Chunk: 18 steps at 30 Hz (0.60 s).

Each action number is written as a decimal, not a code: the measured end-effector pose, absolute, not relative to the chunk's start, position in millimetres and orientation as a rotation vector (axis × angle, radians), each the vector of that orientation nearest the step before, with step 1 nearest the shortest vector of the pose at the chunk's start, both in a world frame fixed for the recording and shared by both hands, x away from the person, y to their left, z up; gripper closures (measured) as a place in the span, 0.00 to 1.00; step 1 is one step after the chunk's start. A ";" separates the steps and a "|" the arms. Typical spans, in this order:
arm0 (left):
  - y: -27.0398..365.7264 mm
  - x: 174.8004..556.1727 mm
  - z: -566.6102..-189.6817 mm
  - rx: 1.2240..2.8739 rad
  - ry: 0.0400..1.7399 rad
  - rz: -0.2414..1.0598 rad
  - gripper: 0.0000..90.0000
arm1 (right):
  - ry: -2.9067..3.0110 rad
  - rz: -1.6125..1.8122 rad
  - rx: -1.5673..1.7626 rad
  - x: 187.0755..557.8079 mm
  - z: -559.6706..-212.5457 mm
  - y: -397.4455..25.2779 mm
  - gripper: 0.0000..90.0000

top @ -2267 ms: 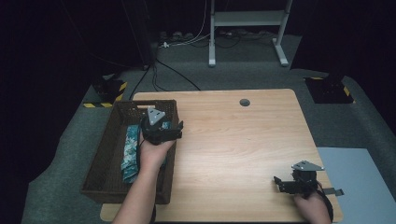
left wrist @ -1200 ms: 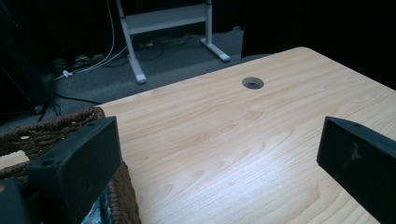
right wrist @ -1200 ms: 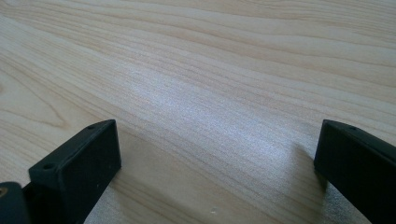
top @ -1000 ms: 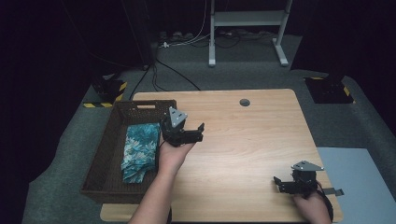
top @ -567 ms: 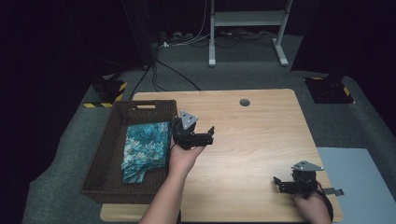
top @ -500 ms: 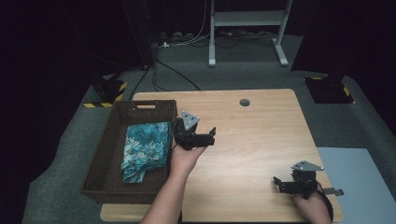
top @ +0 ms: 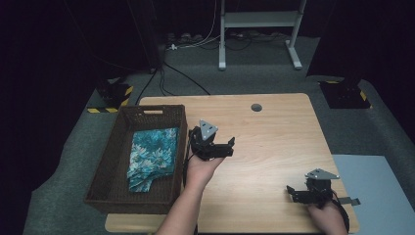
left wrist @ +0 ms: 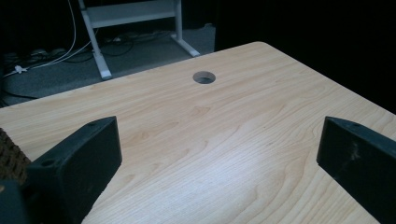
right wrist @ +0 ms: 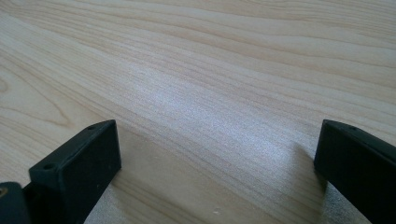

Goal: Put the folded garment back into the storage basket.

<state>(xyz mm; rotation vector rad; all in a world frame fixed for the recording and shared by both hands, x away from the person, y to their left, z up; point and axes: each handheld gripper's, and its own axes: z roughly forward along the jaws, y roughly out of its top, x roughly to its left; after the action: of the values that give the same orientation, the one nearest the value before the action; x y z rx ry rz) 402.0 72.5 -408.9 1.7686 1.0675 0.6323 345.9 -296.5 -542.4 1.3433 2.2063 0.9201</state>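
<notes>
The light wooden table (top: pixel 274 147) bears a dark brown woven rectangular basket (top: pixel 113 161) at its left edge and a round cable hole (top: pixel 256 107) near its far edge; that hole also lies ahead of the left gripper's jaws in the left gripper view (left wrist: pixel 204 77). Beyond the table stand the legs of a grey metal frame (top: pixel 257 22), with cables on the floor. Nothing stands on the bare tabletop between the two grippers.

The folded teal floral-patterned cloth (top: pixel 152 157) lies flat inside the basket. Its long axis runs from the near edge toward the far edge, parallel to the basket's long sides.

The left gripper (top: pixel 226 148) is held just right of the basket's right wall, over bare wood, apart from the cloth. Its jaws stand spread wide and hold nothing.

The right gripper (top: pixel 293 192) sits low at the table's near right corner, well apart from the basket. Its jaws are likewise spread wide and hold nothing.
</notes>
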 end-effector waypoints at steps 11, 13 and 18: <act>60.3 400.2 -422.0 1.803 1.038 0.595 0.00 | 2.207 0.920 1.343 345.9 -542.4 -296.6 0.00; 57.5 399.3 -425.4 1.812 1.029 0.595 0.00 | 2.207 0.921 1.343 345.9 -542.4 -296.6 0.00; 53.3 398.6 -433.8 1.829 1.033 0.557 0.00 | 2.207 0.919 1.343 345.8 -542.4 -296.5 0.00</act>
<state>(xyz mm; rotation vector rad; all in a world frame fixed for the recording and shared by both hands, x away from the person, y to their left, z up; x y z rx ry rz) 398.6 53.3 -433.8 1.8286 1.0335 0.5571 345.8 -296.5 -542.4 1.3426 2.2066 0.9193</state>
